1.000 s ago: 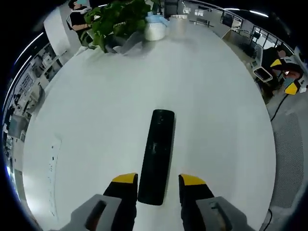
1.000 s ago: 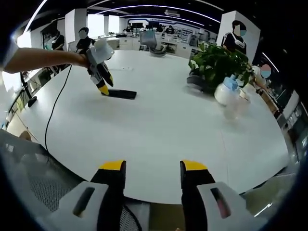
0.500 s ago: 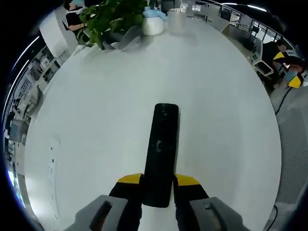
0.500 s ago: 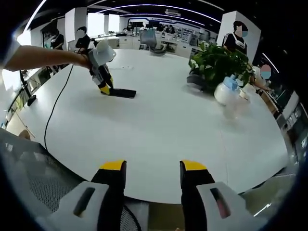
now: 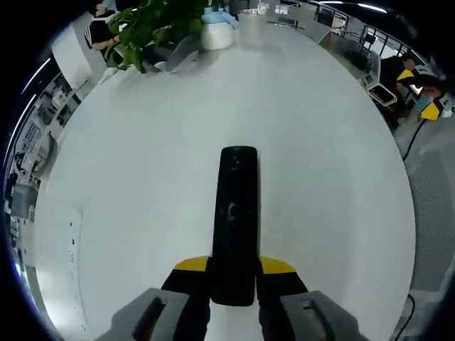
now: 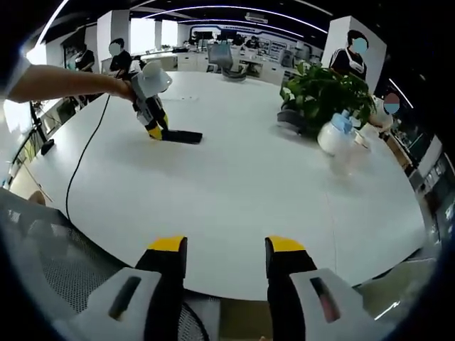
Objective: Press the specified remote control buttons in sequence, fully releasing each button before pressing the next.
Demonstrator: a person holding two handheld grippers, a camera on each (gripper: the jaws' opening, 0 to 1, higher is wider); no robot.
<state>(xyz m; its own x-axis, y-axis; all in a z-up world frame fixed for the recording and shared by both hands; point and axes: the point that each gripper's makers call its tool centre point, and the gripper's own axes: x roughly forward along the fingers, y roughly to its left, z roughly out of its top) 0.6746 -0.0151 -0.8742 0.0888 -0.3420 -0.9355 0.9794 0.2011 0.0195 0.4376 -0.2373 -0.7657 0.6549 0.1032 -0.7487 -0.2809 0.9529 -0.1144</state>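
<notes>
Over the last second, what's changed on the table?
The left claw closed its open jaws onto the near end of the remote and now grips it on the table. The right claw stayed open at the table edge; the plant and bottle haven't moved.

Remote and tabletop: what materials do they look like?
Remote: looks like black plastic, smooth and slightly glossy, with a faint sheen along its face. Held at its near end by the left claw.
Tabletop: white, matte and even, probably laminate; uniform colour with soft reflections.
</notes>
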